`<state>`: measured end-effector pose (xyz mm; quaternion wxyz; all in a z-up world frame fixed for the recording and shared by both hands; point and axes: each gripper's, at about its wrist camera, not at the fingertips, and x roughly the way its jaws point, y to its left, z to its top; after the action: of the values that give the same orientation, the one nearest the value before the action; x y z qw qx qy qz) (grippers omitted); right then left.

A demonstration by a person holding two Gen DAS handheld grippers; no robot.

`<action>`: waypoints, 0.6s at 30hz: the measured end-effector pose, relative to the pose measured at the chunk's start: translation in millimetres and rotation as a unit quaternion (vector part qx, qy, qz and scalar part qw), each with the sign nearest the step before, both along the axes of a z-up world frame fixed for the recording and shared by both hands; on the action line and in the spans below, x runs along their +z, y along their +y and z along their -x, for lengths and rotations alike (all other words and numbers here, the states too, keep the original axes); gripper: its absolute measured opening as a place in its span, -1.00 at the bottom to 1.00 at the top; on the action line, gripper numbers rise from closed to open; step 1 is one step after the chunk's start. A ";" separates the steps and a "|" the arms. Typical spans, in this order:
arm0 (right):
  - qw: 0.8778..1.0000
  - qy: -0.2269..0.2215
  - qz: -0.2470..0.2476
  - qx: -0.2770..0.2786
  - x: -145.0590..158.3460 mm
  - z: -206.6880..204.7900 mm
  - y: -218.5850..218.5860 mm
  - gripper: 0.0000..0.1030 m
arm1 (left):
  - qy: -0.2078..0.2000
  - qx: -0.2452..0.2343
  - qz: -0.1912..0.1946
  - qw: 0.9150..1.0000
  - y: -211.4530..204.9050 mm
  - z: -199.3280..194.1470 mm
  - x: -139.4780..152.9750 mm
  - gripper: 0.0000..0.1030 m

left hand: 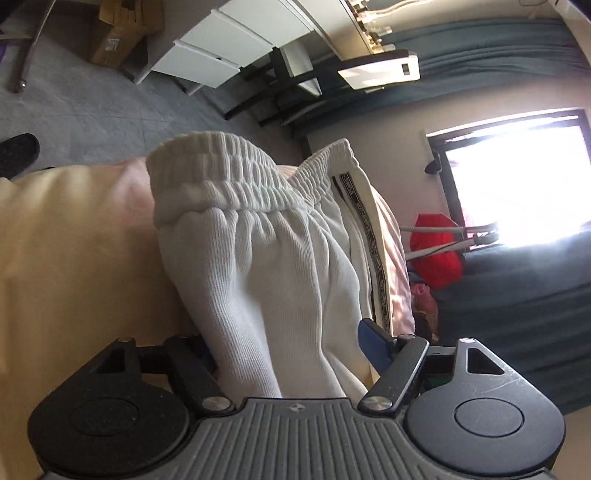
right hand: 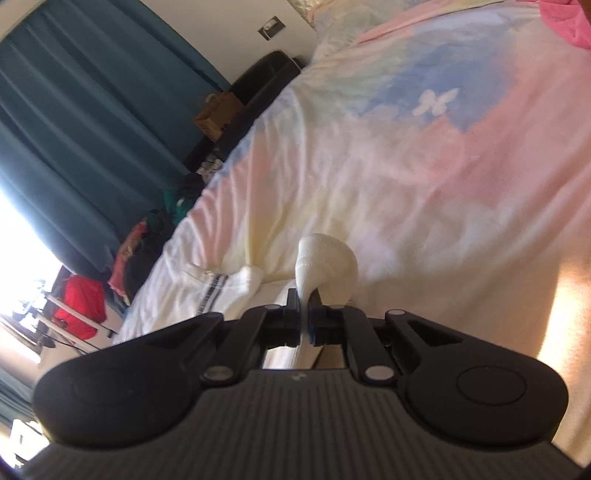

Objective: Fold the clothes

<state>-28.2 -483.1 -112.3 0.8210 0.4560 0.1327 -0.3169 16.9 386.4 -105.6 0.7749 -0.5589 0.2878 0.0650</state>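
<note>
White ribbed sweatpants (left hand: pixel 266 254) with an elastic waistband and a black-and-white side stripe (left hand: pixel 373 240) fill the left wrist view, lying over a pastel bedspread (left hand: pixel 74 240). My left gripper (left hand: pixel 291 343) has its jaws wide apart with the thick fabric bunched between them; its blue pad (left hand: pixel 373 343) shows at the right. My right gripper (right hand: pixel 303 299) is shut on a white cuff of the pants (right hand: pixel 328 266), held just above the bedspread (right hand: pixel 424 166). More of the striped white fabric (right hand: pixel 214 284) lies to its left.
A white drawer unit (left hand: pixel 229 40) and a cardboard box (left hand: pixel 122 33) stand on the grey floor. A red bag (left hand: pixel 439 254) sits by a bright window, also in the right wrist view (right hand: pixel 81 306). Teal curtains (right hand: pixel 74 122), a black sofa (right hand: pixel 258 81) and piled clothes (right hand: pixel 147 240) flank the bed.
</note>
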 end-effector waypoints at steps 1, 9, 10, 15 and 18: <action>1.000 -0.008 0.001 0.002 2.0 -0.7 1.7 -0.86 | 0.004 0.001 -0.004 1.000 0.2 -0.1 -0.5 0.21; 1.000 -0.014 0.023 -0.003 16.2 0.2 9.5 -0.88 | -0.078 0.058 0.047 0.994 7.7 33.2 3.3 -0.79; 1.000 -0.021 0.016 -0.008 18.1 3.4 7.8 -0.88 | -0.095 0.057 0.031 0.993 3.6 38.9 14.1 -0.79; 0.998 -0.051 0.021 -0.027 38.3 20.3 -4.0 -0.89 | -0.162 0.044 -0.034 0.985 -6.4 68.1 63.7 -0.81; 0.998 -0.062 0.017 0.001 50.4 11.1 -15.7 -0.89 | -0.166 0.036 -0.038 0.985 -8.0 55.6 88.2 -0.81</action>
<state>-39.3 -498.8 -61.9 0.8356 0.4605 0.0765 -0.2895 -38.7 378.3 -17.4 0.8298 -0.5419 0.1326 0.0104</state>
